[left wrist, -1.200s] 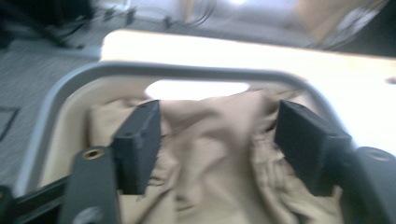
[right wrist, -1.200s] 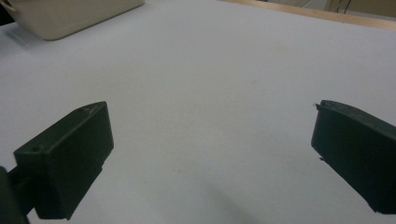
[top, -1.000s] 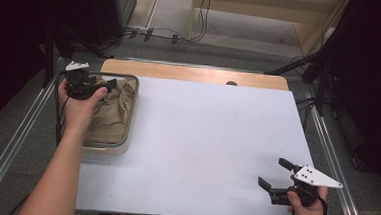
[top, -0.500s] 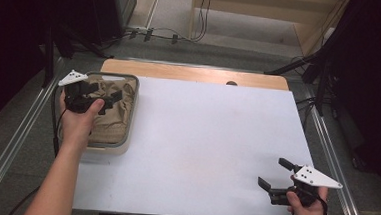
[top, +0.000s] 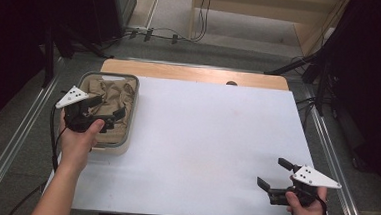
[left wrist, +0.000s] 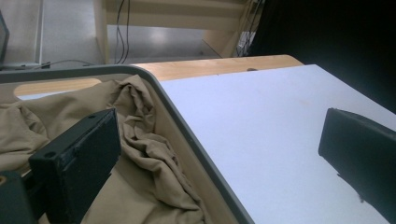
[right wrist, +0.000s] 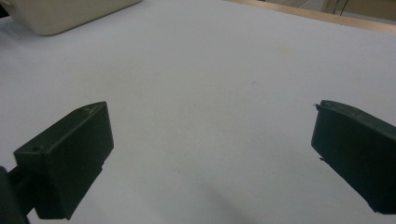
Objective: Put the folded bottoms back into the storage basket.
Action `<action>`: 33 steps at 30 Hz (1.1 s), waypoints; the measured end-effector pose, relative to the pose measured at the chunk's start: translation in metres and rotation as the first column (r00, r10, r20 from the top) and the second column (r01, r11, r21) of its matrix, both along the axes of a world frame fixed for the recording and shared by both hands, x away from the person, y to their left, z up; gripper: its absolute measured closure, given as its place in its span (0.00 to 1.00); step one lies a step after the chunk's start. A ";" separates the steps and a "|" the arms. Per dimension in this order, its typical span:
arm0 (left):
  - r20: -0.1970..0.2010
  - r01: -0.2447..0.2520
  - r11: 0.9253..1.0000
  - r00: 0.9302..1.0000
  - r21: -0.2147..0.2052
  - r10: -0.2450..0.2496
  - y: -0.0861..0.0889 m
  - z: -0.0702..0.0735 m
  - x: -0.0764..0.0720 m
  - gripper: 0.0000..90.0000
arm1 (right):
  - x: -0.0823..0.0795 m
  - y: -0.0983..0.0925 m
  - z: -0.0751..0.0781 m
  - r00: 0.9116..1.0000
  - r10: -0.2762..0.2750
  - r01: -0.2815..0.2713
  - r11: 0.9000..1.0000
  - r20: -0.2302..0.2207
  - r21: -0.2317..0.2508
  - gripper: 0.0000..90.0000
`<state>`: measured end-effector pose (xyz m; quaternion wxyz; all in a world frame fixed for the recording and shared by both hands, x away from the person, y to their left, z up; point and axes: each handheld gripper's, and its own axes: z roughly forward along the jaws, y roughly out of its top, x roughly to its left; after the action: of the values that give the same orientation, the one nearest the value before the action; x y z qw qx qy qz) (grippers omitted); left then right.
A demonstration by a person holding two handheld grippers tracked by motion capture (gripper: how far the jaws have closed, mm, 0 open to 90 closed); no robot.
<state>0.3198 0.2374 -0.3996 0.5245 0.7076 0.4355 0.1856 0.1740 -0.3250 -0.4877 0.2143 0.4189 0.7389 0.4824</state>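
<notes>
A crumpled tan cloth lies in a beige tray with a grey rim at the table's left. My left gripper hovers over the tray's near half. Its jaws have just been opening and stand wide, with nothing between them. In the left gripper view the cloth bunches against the tray rim under the left gripper. My right gripper rests at the near right corner of the white table, open and empty. In its own view the right gripper spans bare tabletop.
The white tabletop stretches between the two hands. A wooden strip runs along the far edge. The tray's corner is far off in the right gripper view. Metal rails flank the table, and cables lie on the floor behind.
My left gripper has drawn back from the tray's far end toward its near end and its jaws have spread wider. The cloth stays in the tray. The right gripper has not moved.
</notes>
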 end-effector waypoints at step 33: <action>0.080 0.157 0.987 0.984 0.035 -0.159 -0.029 -0.016 -0.082 0.00 | 0.001 -0.003 -0.003 1.000 -0.009 0.009 1.000 -0.010 0.004 0.00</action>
<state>0.2376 0.2083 -0.4151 0.5450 0.7391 0.3534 0.1784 0.1755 -0.3278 -0.4909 0.2117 0.4249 0.7372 0.4808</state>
